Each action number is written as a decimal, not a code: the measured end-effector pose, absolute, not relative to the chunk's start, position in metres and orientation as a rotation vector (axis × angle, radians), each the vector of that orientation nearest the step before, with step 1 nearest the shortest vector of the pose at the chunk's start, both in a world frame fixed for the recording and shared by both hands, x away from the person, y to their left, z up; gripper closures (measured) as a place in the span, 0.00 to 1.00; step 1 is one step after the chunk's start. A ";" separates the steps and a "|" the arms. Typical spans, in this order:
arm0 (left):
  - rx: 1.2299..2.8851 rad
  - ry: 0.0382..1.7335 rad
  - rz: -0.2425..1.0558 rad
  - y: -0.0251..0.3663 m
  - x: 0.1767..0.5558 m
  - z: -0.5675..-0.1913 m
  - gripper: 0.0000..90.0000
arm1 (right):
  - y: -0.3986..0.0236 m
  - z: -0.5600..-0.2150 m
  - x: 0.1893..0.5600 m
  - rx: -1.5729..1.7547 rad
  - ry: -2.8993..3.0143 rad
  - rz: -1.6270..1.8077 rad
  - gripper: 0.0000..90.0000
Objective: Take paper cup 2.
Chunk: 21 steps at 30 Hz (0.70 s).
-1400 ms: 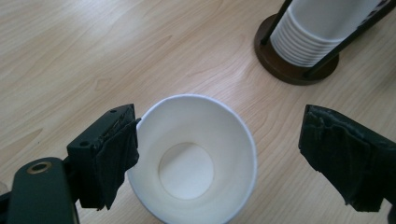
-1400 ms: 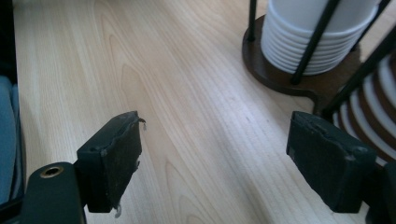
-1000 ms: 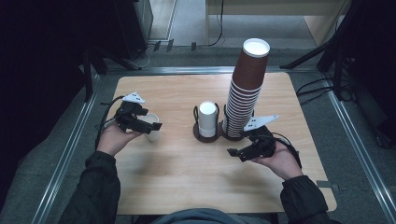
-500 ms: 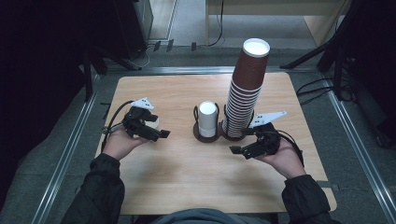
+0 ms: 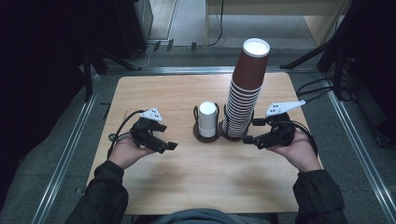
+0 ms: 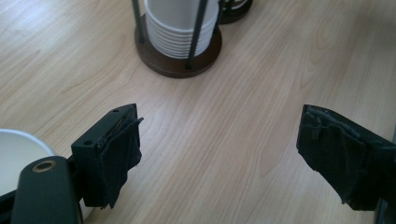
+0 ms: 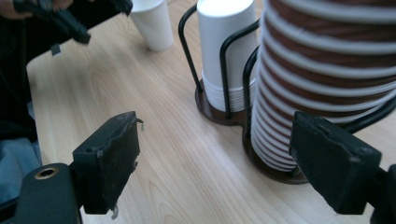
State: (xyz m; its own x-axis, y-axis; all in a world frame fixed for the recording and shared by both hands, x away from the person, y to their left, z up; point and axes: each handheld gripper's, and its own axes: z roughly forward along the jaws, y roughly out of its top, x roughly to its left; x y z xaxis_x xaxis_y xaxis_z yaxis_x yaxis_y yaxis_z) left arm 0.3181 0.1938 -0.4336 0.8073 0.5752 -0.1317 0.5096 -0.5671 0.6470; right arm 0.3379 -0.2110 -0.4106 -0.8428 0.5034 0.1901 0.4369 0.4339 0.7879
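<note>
A short stack of white cups [image 5: 208, 119] [image 6: 180, 28] [image 7: 224, 51] stands in a dark wire holder mid-table. Beside it rises a tall stack of brown cups [image 5: 245, 88] [image 7: 327, 70] in a second holder. A single white cup [image 7: 152, 21] [image 6: 18, 158] stands on the wood at the left, just outside one jaw of my left gripper [image 5: 170, 145] [image 6: 219, 126]. That gripper is open over bare wood, with nothing between the jaws. My right gripper [image 5: 251, 130] [image 7: 215, 135] is open too, at the foot of the brown stack and not touching it.
The wooden table [image 5: 187, 93] has bare room in front of the holders and along its far side. The left hand and its gripper [image 7: 70, 21] appear across the table in the right gripper view. Metal rails [image 5: 70, 149] and dark floor surround the table.
The left gripper has moved right and toward the person, away from the single white cup. The right gripper has risen and shifted slightly right beside the brown stack.
</note>
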 end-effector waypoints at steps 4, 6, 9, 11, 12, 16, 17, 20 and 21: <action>2.283 0.786 0.107 0.190 0.315 -0.436 0.15 | -0.219 -0.397 0.343 0.823 2.600 1.372 0.18; 2.278 0.770 0.085 0.188 0.312 -0.438 0.15 | -0.222 -0.390 0.345 0.808 2.600 1.374 0.18; 2.283 0.760 0.081 0.186 0.309 -0.439 0.15 | -0.227 -0.376 0.348 0.778 2.588 1.357 0.18; 2.286 0.753 0.081 0.185 0.307 -0.440 0.15 | -0.231 -0.368 0.351 0.777 2.579 1.348 0.18; 2.286 0.753 0.077 0.185 0.307 -0.440 0.15 | -0.232 -0.364 0.353 0.791 2.576 1.342 0.18; 2.290 0.752 0.073 0.185 0.307 -0.443 0.15 | -0.237 -0.349 0.359 0.798 2.565 1.344 0.18; 2.289 0.750 0.069 0.185 0.307 -0.443 0.15 | -0.239 -0.343 0.362 0.788 2.557 1.341 0.18; 2.290 0.742 0.057 0.185 0.307 -0.445 0.15 | -0.242 -0.332 0.367 0.774 2.539 1.345 0.18; 2.293 0.739 0.053 0.184 0.307 -0.446 0.16 | -0.242 -0.329 0.368 0.768 2.537 1.346 0.18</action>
State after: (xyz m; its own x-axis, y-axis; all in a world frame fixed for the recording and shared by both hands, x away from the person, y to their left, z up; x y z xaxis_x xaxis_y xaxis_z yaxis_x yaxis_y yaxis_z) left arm 0.3066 0.1841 -0.4460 0.8351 0.5238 -0.1684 0.4943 -0.5800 0.6475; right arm 0.3685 -0.2422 -0.3292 -0.8533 0.5137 0.0895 0.3621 0.4604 0.8105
